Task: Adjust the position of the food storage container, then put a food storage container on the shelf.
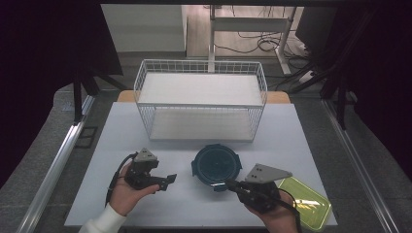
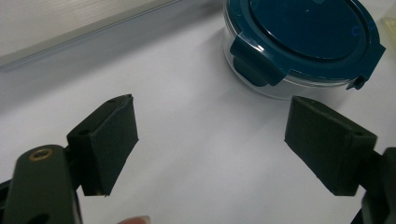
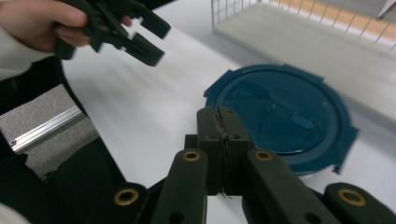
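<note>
The round container (image 1: 216,164) has a dark teal-blue lid with teal clips over a clear, see-through body; it sits on a pale grey-white table (image 1: 145,126). Behind the container, the wire basket (image 1: 201,99) is white, its thin wires forming a fine grid around two plain off-white shelves. To the right of the container lies a translucent yellow-green lid (image 1: 303,200). Left of the container, the left gripper (image 1: 165,182) is matt black with a grey plate on top, above a white sleeve (image 1: 104,221). The right gripper (image 1: 222,184), at the container's near edge, is likewise black with a grey plate and brass-coloured rivets.
</note>
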